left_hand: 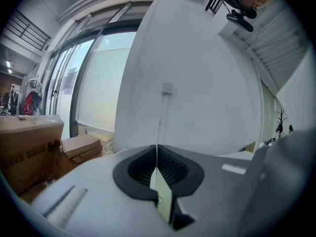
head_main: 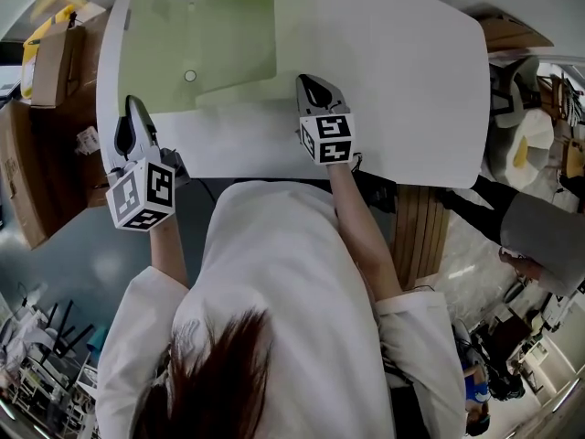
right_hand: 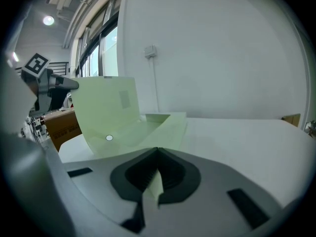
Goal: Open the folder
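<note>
A pale green folder [head_main: 215, 39] lies open on the white table [head_main: 402, 80], with a small white ring [head_main: 190, 76] on its inside. My left gripper [head_main: 132, 108] is shut on the near edge of the raised cover [head_main: 146, 35]. In the left gripper view that cover [left_hand: 163, 201] shows edge-on between the closed jaws [left_hand: 158, 174]. My right gripper [head_main: 311, 85] is shut on the near right corner of the lower leaf. In the right gripper view a green corner [right_hand: 156, 184] sits in the jaws [right_hand: 157, 169] and the cover [right_hand: 106, 107] stands up at the left.
Cardboard boxes [head_main: 37, 135] stand left of the table. To the right are a wooden panel [head_main: 422, 231], a white chair [head_main: 521, 149] and a seated person in grey [head_main: 544, 236]. A wall with large windows [left_hand: 98, 98] lies beyond the table.
</note>
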Demonstrator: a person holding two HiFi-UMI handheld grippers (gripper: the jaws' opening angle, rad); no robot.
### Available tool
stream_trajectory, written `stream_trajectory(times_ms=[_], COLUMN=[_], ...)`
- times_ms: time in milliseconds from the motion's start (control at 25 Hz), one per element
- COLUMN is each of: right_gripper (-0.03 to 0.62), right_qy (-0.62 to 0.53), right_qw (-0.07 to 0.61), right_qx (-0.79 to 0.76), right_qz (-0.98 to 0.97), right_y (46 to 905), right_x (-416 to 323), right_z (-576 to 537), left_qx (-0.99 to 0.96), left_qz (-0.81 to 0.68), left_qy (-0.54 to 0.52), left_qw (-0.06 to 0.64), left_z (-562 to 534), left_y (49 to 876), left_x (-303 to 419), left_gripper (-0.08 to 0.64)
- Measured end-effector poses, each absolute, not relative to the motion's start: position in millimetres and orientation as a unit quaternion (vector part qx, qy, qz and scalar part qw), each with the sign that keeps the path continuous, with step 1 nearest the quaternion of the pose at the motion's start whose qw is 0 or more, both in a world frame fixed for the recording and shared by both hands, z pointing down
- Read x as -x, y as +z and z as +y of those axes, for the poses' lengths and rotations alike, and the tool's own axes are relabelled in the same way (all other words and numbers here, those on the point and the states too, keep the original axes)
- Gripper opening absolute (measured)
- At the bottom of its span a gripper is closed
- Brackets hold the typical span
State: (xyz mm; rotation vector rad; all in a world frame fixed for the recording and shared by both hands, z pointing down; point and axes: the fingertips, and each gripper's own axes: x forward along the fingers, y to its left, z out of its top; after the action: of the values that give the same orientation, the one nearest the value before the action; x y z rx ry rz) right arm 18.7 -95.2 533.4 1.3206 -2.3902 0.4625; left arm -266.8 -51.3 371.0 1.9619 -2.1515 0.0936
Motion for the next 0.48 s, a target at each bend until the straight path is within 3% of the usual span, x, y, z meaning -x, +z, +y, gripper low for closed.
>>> stream_trajectory(times_ms=[480], right_gripper=[0.008], right_qy=[0.160], right_qw=[0.183], right_qx=[-0.455], right_qz=[-0.856], right_y=[533.2], right_x=[-15.8], right_z=[-93.5], left_qx=[-0.666], left_qz=[-0.736], left_qy=[0.035], left_qw=[0.115], left_z=[-50.0], left_y=[370.8], left_x=[260.1], left_gripper=[0.012])
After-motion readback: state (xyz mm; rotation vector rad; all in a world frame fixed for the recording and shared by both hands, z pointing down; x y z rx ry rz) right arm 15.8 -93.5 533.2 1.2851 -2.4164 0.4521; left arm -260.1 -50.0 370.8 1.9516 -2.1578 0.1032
